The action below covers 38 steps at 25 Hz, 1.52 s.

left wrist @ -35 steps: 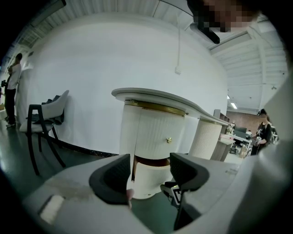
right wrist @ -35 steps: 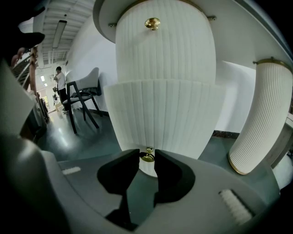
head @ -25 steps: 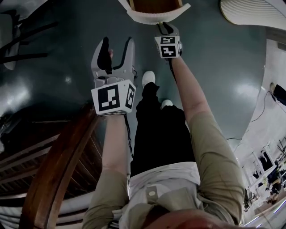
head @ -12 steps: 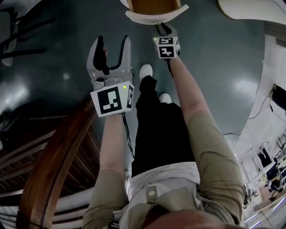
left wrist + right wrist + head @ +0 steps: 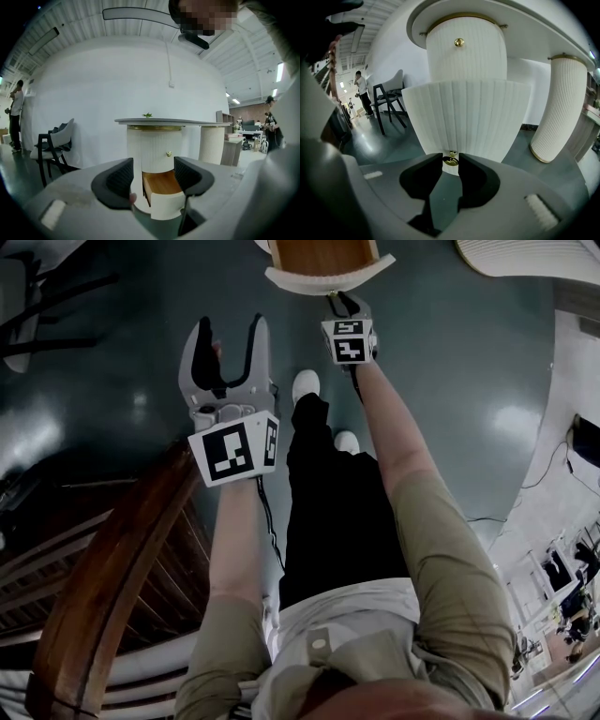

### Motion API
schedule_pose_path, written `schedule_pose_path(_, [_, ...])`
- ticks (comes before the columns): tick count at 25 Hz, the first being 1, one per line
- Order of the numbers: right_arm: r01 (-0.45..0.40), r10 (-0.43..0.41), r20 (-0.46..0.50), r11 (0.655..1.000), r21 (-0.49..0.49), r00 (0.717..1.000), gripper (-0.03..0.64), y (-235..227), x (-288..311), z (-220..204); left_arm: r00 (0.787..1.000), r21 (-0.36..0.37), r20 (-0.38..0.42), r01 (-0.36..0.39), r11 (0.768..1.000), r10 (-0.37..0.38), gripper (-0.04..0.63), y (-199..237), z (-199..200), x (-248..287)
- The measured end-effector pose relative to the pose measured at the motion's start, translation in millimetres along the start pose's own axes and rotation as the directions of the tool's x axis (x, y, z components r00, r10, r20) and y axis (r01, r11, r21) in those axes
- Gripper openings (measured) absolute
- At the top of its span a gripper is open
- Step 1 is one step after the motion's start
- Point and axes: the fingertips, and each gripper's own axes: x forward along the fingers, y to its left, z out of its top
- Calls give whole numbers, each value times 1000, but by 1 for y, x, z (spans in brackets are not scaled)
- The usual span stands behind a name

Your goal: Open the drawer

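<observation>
brass knob (image 5: pixel 450 161) on the pulled-out drawer (image 5: pixel 328 277), top centre of the head view, is pinched in the right tool (image 5: pixel 342 306), arm stretched straight out. left tool (image 5: pixel 228 338) hangs left of it, pointing forward, jaws wide apart, empty.

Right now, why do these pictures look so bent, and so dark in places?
Head view: dim, with glare spots on the glossy floor. Left gripper view: the wide-angle lens curves the ceiling. Right gripper view: the drawer front bulges and is brightly lit, while the corners go black.
</observation>
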Motion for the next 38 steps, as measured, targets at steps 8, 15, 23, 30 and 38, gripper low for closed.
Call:
schedule_pose_path(8, [-10,10,-8,1000,4,1000,108,4,-11,-10,1000,0,10,-7,1000,7,272,-3,3,-10])
schedule_pose_path(15, [-19,19,-20,1000,1,1000,107,6,-19,-21,1000,5,19,-10,1000,10,272,-9,6,-11])
schedule_pose_path(23, [-20,21,-35,1000,9,999,107,10,-26,-31,1000,0,12,-14,1000,14,272,-14,2,-11])
schedule_pose_path(30, [-23,23,-39,1000,0,999,107,13,-32,-36,1000,-2,2,-7,1000,7,276,-15,0,-14])
schedule_pose_path(38, [-22,22,-45,1000,-2,999,107,14,-37,-41,1000,-4,-7,-8,1000,8,284,-14,-2,-17])
